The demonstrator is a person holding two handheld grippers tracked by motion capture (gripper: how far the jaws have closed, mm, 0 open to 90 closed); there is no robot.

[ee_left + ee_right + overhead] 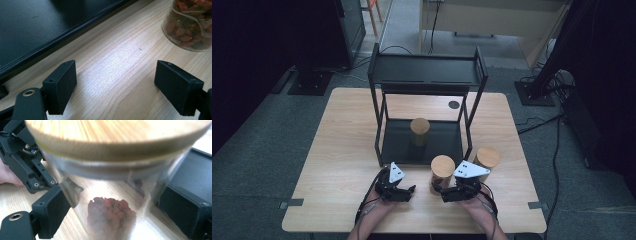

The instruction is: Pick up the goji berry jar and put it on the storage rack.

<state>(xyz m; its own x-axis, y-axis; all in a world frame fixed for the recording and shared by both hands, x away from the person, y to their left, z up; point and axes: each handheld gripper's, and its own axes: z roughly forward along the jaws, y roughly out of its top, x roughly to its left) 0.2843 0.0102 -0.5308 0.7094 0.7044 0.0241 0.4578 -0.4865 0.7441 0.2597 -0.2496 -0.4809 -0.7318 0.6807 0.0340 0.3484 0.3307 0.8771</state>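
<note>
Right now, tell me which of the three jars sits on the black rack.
The back jar, alone on the rack's bottom shelf. The other two stand on the table in front.

Clear glass jar (110, 202) holding red dried berries (111, 216), pale striped bamboo lid (117, 135); black metal two-tier rack (427, 75); light wood-grain table (337, 150).

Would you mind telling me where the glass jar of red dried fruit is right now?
In the high view the jar stands near the table's front edge, just before the black shelf rack, between the right tongs' jaws.

Clear glossy glass jar (110, 202), wooden lid (117, 137), on matt pale wood table (120, 75).
</note>
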